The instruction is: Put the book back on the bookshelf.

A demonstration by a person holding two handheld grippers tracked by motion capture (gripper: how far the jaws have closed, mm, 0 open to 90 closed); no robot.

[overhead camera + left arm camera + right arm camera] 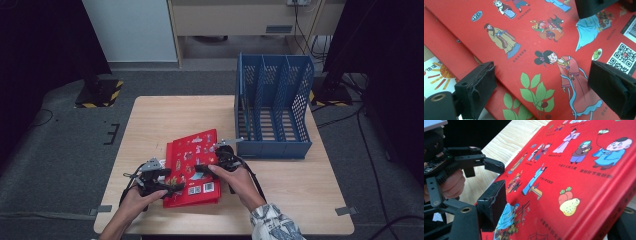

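Our left gripper (167, 186) rests over the near left corner of the red book (192, 167), its jaws standing wide with the cover's printed figures between them and nothing pinched. Our right gripper (204, 170) sits at the book's near right part; one pad (492, 203) lies on the cover while the other is hidden below the spine side, so we cannot tell whether it clamps. The book lies flat on the table (150, 120), just left of and nearer than the blue file rack (272, 107), whose open slots face us. We judge it a stiff hardcover, fairly heavy, with a glossy cover that may slip under the pads. We would take it across its thickness at the spine (614, 207) edge, both pads well in from the corner, lest it swing or sag open when lifted
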